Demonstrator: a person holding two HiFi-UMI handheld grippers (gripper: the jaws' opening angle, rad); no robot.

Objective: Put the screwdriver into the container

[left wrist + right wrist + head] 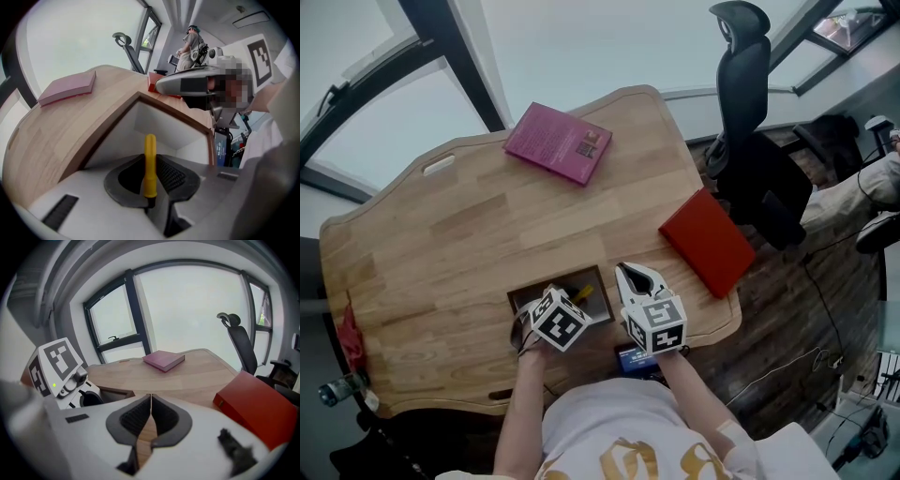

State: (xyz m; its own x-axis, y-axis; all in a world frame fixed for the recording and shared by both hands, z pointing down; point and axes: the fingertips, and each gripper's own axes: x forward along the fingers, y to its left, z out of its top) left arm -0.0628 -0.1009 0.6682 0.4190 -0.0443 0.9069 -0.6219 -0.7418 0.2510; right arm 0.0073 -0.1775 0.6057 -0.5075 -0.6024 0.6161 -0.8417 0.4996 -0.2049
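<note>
Holding the screwdriver point(150, 164) over the container's point(108, 125) open mouth, not yet letting go.

Clamping the left gripper point(150, 174) on the yellow handle near its lower end, handle tip poking out above the container's white interior; judging it light, stiff and slick plastic, likely to swivel in a narrow pinch, so favouring a square mid-handle hold. Angling the left gripper down over the container's near rim. Parking the right gripper point(150, 416) just right of the container, jaws pressed together on nothing, pointing past it across the table point(201, 373).
</note>
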